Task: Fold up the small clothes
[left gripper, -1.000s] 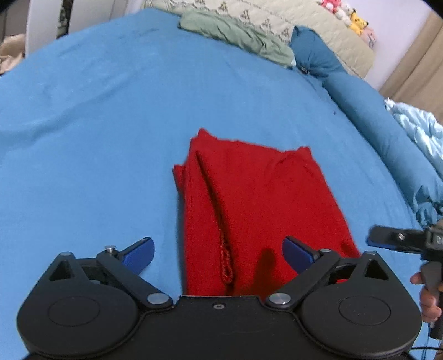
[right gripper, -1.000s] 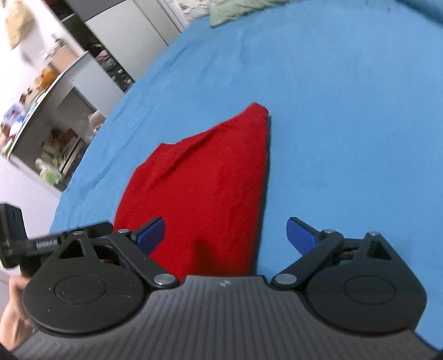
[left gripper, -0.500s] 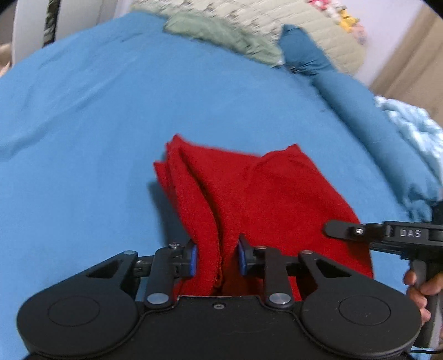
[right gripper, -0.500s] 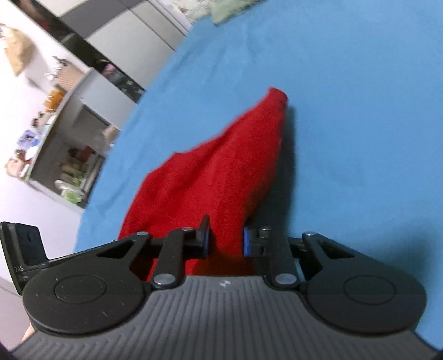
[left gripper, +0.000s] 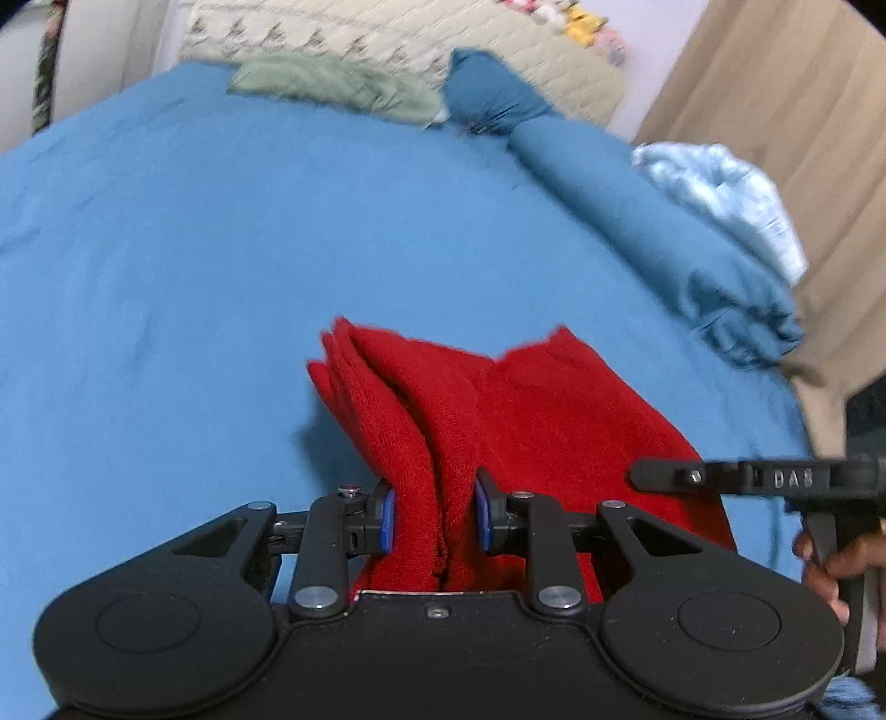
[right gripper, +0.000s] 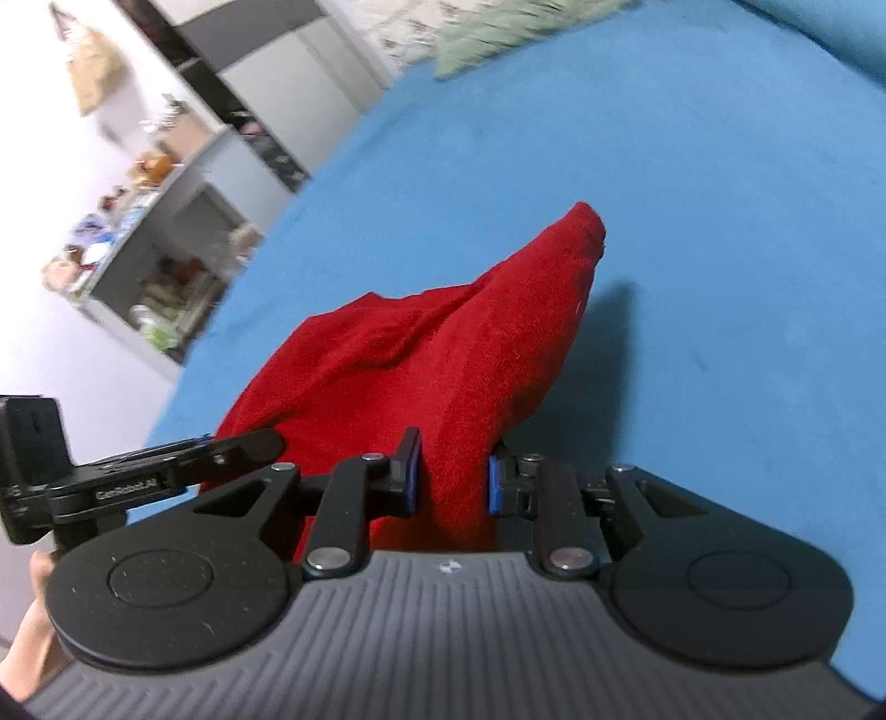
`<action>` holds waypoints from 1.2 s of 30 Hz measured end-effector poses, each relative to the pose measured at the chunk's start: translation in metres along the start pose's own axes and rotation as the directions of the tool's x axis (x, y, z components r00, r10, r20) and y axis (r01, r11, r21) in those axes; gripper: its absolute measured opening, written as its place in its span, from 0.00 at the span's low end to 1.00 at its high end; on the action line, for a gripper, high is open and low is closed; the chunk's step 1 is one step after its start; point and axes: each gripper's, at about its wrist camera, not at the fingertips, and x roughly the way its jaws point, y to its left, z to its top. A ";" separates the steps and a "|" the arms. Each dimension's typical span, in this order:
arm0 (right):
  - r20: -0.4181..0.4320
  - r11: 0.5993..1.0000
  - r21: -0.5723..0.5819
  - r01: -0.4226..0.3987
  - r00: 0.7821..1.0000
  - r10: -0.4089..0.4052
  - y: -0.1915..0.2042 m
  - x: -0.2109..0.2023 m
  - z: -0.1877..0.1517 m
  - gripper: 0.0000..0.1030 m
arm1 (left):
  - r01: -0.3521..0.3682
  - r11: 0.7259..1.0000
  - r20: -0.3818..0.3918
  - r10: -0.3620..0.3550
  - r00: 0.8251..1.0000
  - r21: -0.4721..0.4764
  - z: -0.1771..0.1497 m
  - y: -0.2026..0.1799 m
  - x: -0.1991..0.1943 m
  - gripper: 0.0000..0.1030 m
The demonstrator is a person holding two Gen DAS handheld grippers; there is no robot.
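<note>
While its far end trails down toward the blue bed (left gripper: 166, 266), the red garment (left gripper: 531, 421) is lifted at its near edge, pinched by both grippers at once. Its fabric bunches into folds and ridges where it rises, and it throws a shadow onto the sheet beside it. The left gripper (left gripper: 434, 518) has its 2 blue-padded fingers (left gripper: 387, 518) clenched on a thick fold of the cloth near the garment's left side. The right gripper (right gripper: 451, 479) likewise has its fingers (right gripper: 411, 479) squeezed on a bunched part of the red cloth; from its own camera the garment rises to a peak at its far corner. In the left wrist view the right gripper's black body shows at the right edge, just beside the garment's edge, with the right hand (left gripper: 830, 570) wrapped round its handle.

Farther up the bed lies a crumpled green garment (left gripper: 338, 88), next to a rolled dark blue blanket (left gripper: 653, 221) along the right side and a pale blue quilt (left gripper: 725, 188) beyond it. A cream patterned cover (left gripper: 398, 33) runs across the head of the bed, and beige curtains (left gripper: 786, 111) hang to the right. Off the bed's left side, in the right wrist view, a grey shelf unit (right gripper: 149, 249) holds blurred clutter.
</note>
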 end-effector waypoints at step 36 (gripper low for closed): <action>0.234 0.937 -0.122 0.328 0.927 -0.294 0.073 -0.128 -0.058 1.00 | -0.265 0.961 0.113 0.255 0.960 0.078 -0.031 -0.054 -0.122 1.00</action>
